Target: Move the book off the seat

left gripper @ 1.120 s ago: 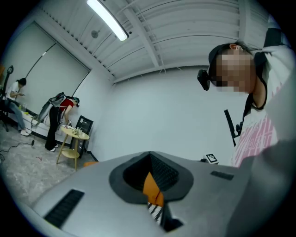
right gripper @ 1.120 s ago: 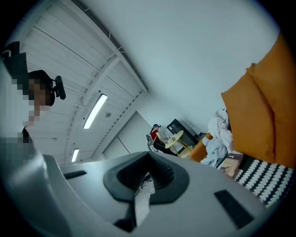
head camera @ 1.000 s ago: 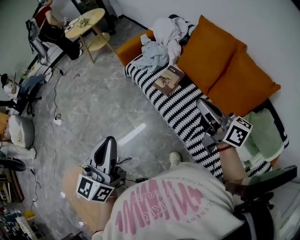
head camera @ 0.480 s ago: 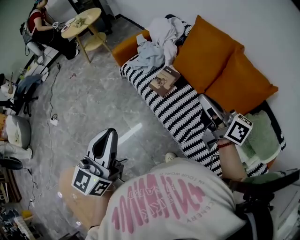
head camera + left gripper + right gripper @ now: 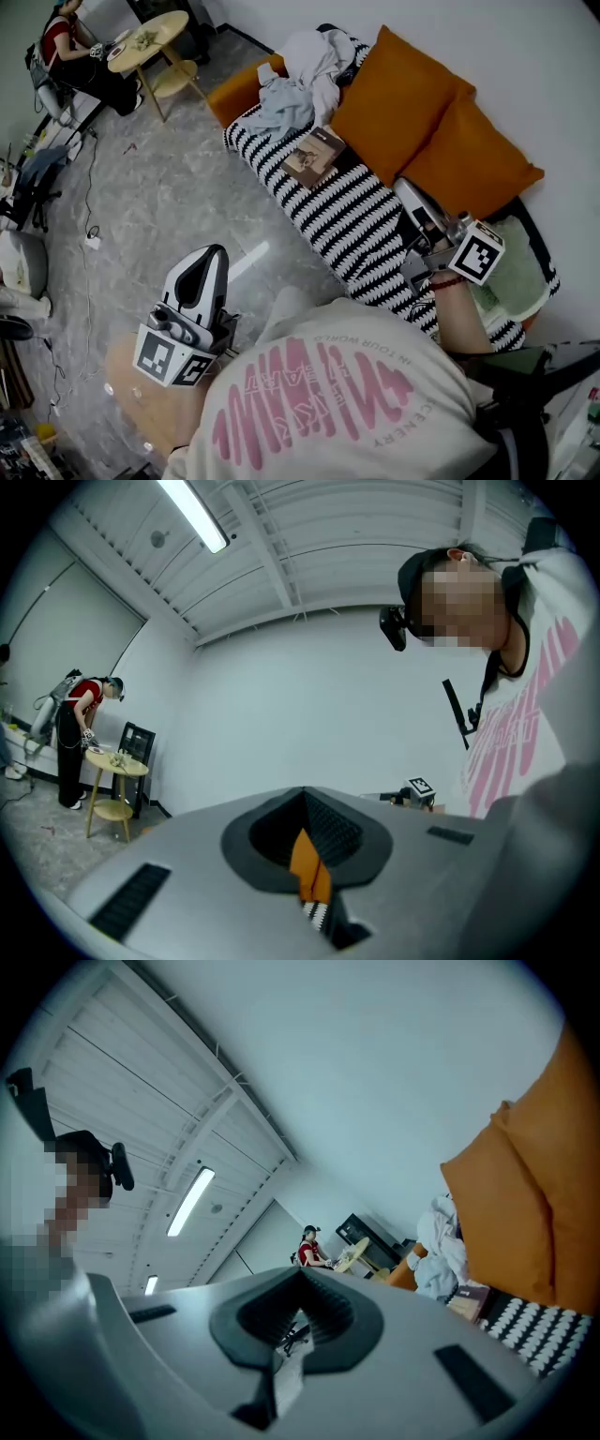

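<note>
Book (image 5: pixel 314 157) is found flat on striped sofa seat (image 5: pixel 367 223), just beside clothes heap (image 5: pixel 302 77). Left gripper (image 5: pixel 215 256) and right gripper (image 5: pixel 405 191) are pressed together, empty, well apart from it. Advised: jaws to be spread first, free edge pinched.

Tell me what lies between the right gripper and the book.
Nothing but bare striped seat cover separates the right gripper from the book, as the head view shows.

My right hand-held gripper (image 5: pixel 300 1283): jaws together, empty. Book (image 5: pixel 466 1300) lies on striped seat (image 5: pixel 530 1327), near orange cushion (image 5: pixel 530 1213).
</note>
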